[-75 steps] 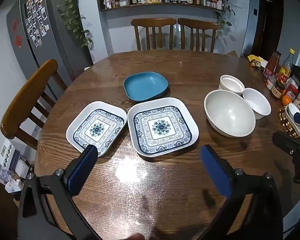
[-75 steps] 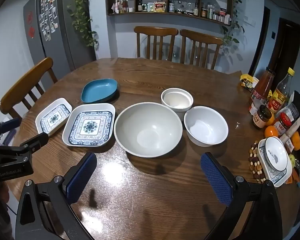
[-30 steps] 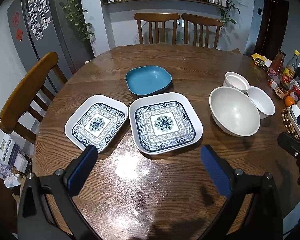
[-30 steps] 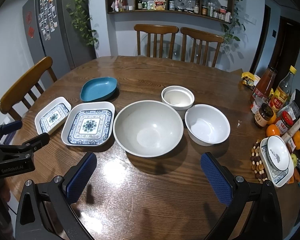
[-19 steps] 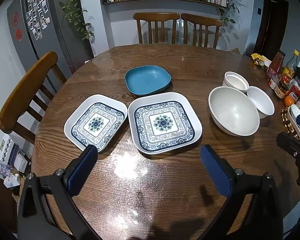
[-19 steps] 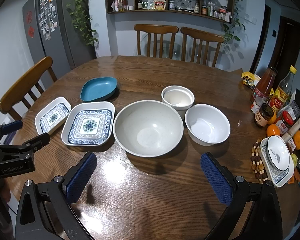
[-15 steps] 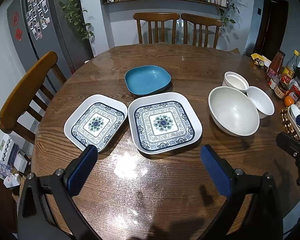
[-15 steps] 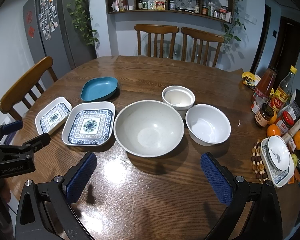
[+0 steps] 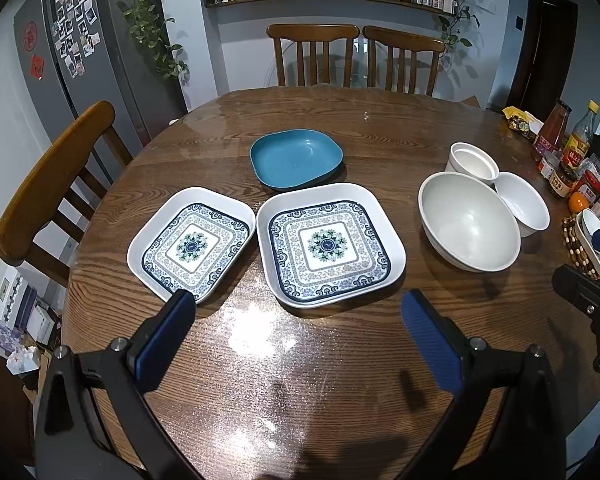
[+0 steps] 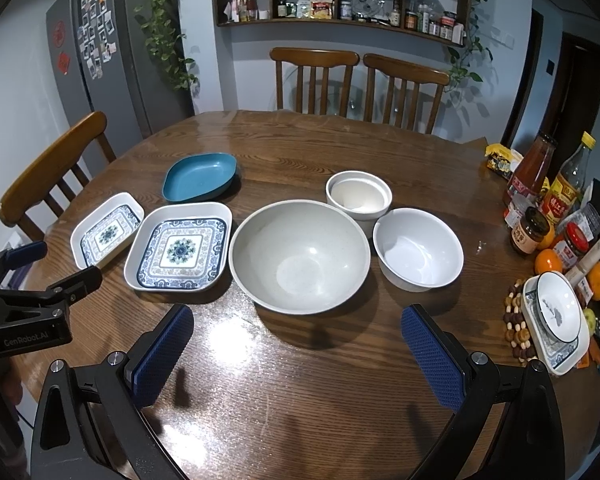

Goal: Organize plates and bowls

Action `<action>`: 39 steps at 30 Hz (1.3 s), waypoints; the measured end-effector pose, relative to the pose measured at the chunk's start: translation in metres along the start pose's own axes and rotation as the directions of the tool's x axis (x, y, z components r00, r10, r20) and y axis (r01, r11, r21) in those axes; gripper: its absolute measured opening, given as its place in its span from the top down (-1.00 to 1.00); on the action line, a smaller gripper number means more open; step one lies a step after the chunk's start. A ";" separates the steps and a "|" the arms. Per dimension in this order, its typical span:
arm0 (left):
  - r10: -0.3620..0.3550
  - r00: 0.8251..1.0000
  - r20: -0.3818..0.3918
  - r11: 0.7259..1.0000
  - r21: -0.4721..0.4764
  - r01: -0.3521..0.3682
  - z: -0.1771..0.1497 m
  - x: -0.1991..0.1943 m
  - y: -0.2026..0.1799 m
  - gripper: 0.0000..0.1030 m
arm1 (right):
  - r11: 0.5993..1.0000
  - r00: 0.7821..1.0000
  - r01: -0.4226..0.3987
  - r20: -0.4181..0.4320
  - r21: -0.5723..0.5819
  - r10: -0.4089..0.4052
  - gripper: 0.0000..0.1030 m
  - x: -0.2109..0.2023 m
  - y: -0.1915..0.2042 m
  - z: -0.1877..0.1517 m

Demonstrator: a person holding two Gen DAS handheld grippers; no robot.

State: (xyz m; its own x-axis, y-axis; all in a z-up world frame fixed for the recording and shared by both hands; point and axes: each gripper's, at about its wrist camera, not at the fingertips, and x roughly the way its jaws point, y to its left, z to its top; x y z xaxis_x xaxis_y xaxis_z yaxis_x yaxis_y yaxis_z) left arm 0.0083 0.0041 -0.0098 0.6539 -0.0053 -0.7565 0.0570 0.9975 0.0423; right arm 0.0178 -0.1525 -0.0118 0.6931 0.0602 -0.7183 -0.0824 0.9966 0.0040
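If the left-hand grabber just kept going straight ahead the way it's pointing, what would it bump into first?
Probably the larger patterned square plate. The left gripper is open above the bare table, and that plate lies straight ahead between its fingers; its height is hard to judge.

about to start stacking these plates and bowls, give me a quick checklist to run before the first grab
1. Left gripper open and empty: ok, its jaws stand wide apart above the table.
2. Right gripper open and empty: ok.
3. Plates empty: ok, the large patterned plate, small patterned plate and blue plate hold nothing.
4. Bowls empty: ok, the big bowl, medium bowl and small round bowl are bare.
5. Gap between the two patterned plates: cannot tell, their rims look nearly touching.
6. Bowls free of each other: cannot tell, the three sit very close.
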 end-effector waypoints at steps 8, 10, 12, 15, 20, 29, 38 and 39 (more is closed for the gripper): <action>-0.001 1.000 -0.001 1.000 0.000 0.001 0.000 0.001 0.000 -0.98 | 1.000 1.000 -0.001 -0.001 0.000 0.001 -1.00 0.000 0.000 0.000; -0.002 1.000 -0.002 1.000 0.000 0.002 -0.001 0.001 0.001 -0.98 | 1.000 1.000 0.000 -0.002 0.000 0.000 -1.00 0.000 0.000 0.000; -0.002 1.000 -0.002 1.000 0.000 0.002 -0.001 0.001 0.001 -0.98 | 1.000 1.000 0.000 -0.001 0.000 0.000 -1.00 0.000 0.001 0.000; -0.005 1.000 -0.004 1.000 0.002 0.005 -0.002 0.002 0.001 -0.98 | 1.000 1.000 -0.001 -0.003 -0.001 0.001 -1.00 0.000 0.001 0.001; -0.043 0.999 -0.023 0.999 -0.010 0.043 -0.002 0.009 0.006 -0.98 | 1.000 1.000 -0.013 -0.006 0.001 0.013 -1.00 0.002 0.002 -0.001; -0.162 0.981 -0.105 0.979 -0.144 0.146 -0.002 0.052 0.040 -0.97 | 0.985 0.981 -0.172 -0.091 0.011 0.172 -1.00 0.038 0.038 -0.031; -0.240 0.958 -0.157 0.957 -0.205 0.206 -0.003 0.089 0.049 -0.43 | 0.977 0.962 -0.199 -0.175 0.077 0.210 -0.83 0.091 0.061 -0.030; -0.241 0.957 -0.159 0.955 -0.213 0.205 -0.003 0.092 0.051 -0.39 | 0.978 0.963 -0.187 -0.179 0.093 0.202 -0.80 0.097 0.061 -0.029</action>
State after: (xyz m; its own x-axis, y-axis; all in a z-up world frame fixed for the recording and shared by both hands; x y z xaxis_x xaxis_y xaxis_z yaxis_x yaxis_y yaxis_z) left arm 0.0693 0.0543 -0.0796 0.4920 -0.2344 -0.8385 0.0280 0.9668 -0.2539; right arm 0.0595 -0.0875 -0.1015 0.5223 0.2487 -0.8157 -0.1442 0.9685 0.2030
